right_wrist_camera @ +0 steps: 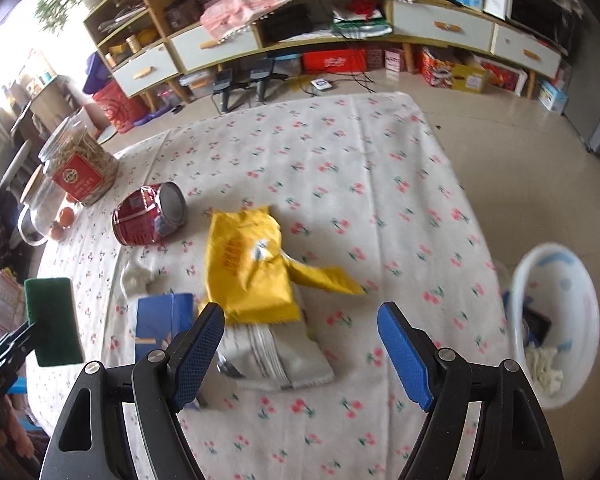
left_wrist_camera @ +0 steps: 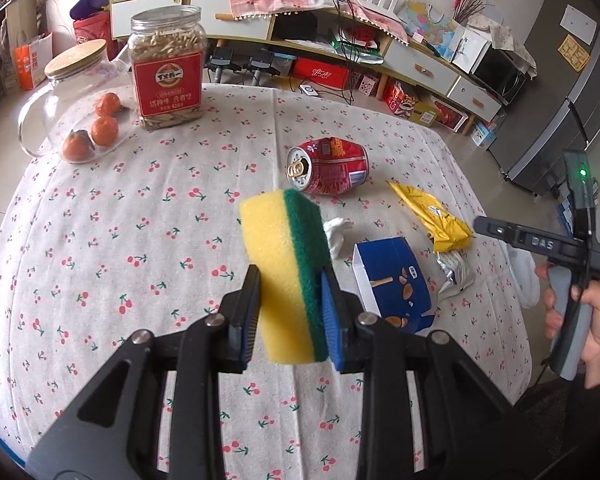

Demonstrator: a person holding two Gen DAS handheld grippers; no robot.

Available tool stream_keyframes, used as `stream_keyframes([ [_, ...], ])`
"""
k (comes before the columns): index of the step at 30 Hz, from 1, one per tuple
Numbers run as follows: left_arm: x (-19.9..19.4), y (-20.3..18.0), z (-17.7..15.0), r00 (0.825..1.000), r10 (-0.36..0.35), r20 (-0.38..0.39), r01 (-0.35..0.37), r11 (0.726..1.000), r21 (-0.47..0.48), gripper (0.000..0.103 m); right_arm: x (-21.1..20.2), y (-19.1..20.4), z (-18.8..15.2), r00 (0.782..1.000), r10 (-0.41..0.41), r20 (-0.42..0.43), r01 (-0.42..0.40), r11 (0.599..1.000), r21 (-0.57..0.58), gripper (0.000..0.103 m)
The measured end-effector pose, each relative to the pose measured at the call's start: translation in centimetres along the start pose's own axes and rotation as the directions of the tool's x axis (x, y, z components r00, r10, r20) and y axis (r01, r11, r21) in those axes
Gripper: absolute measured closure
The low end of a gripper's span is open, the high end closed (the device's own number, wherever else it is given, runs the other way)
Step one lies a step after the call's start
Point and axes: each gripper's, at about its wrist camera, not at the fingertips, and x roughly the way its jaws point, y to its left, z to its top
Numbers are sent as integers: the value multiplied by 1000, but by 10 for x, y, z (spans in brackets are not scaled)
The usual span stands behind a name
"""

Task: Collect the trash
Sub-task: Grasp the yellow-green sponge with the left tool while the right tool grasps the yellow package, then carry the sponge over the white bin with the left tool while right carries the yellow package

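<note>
Gripping a yellow foam sponge with a green scouring face (left_wrist_camera: 286, 276), the left gripper (left_wrist_camera: 288, 312) holds it clear above the cherry-print tablecloth (left_wrist_camera: 100, 240), pads pressed into both faces. The right gripper (right_wrist_camera: 300, 356) stands empty with jaws spread wide, poised over 2 pieces of trash: a crumpled yellow foil packet (right_wrist_camera: 246, 268) lying partly on a silver-white flattened wrapper (right_wrist_camera: 276, 356). Other trash lies nearby: a dented red drink can (right_wrist_camera: 148, 214) on its side, a blue cardboard snack box (right_wrist_camera: 162, 320) and a crumpled white tissue (left_wrist_camera: 338, 236). A white plastic waste basket (right_wrist_camera: 556, 320) stands beyond the table edge, already holding scraps. Risk: because the 2 wrappers overlap, a closing grip may pinch only the slick upper foil, which could slip free, or drag the lower wrapper off the table.
</note>
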Motion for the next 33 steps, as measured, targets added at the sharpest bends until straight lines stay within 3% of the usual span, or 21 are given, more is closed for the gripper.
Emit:
stream_keyframes([
  [5,-1,8,-2,1000,-5,-3,4,1000,-17,72,28,28,12,1000,10,-29,-14,993,-113,22],
  [9,-1,13,-2,1000,-11,-8,11,999,-32,72,41,40,20,1000,4,-28,-9,984,-175,16],
  [15,3,20,-4,1000,-10,-29,9,999,-49,72,66,39,24,997,-28,-78,14,985,-171,14],
  [22,1,24,-5,999,-24,-31,22,998,-64,72,87,23,22,990,-15,-137,2,996,-91,14],
  [25,1,25,-5,999,-28,-33,26,998,-64,72,86,18,22,991,2,-135,-12,998,-68,18],
  [27,2,25,-5,999,-31,-34,28,997,-65,72,85,17,21,991,10,-135,-19,998,-64,28],
  [33,-1,24,-5,999,-37,-29,35,997,-66,72,71,18,17,993,24,-112,-30,998,-48,35],
])
